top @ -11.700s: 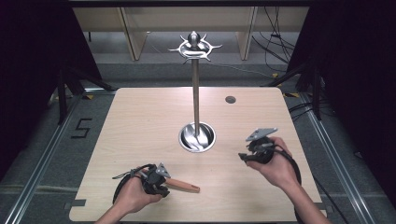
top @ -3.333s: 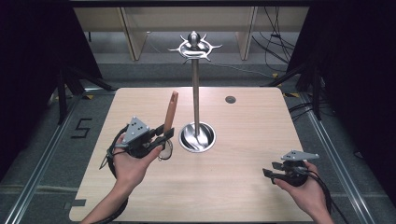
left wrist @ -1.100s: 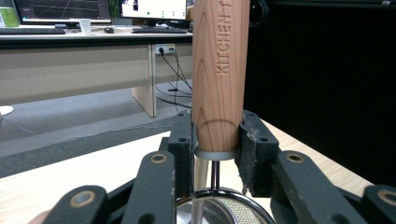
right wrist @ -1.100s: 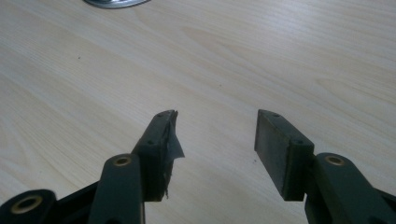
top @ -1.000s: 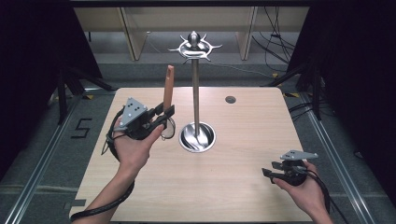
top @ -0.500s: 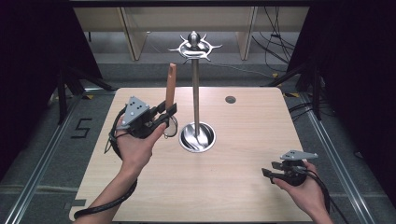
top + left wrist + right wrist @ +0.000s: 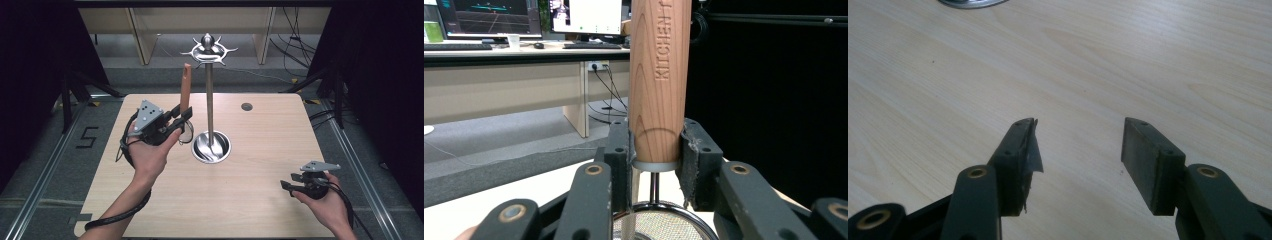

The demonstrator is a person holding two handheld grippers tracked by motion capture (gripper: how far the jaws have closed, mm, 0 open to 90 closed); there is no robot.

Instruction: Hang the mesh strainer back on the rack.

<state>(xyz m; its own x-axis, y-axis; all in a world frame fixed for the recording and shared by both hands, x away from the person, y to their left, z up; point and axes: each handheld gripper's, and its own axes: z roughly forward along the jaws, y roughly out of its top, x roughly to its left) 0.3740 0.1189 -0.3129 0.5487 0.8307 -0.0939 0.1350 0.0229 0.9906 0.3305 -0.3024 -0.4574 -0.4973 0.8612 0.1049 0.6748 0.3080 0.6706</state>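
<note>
Strainer handle (image 7: pixel 185 87) is held upright, clamped in left gripper (image 7: pixel 181 117), beside stand (image 7: pixel 209 100); right gripper (image 7: pixel 290 186) is parted, idle.

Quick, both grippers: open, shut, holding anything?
Left gripper: shut on the wooden handle of a strainer, held upright.
Right gripper: open, empty, over the table.

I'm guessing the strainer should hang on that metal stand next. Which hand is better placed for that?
Left. The left gripper already clamps the strainer's wooden handle, upright beside the stand. The right gripper is open, low near the table's front edge.
</note>
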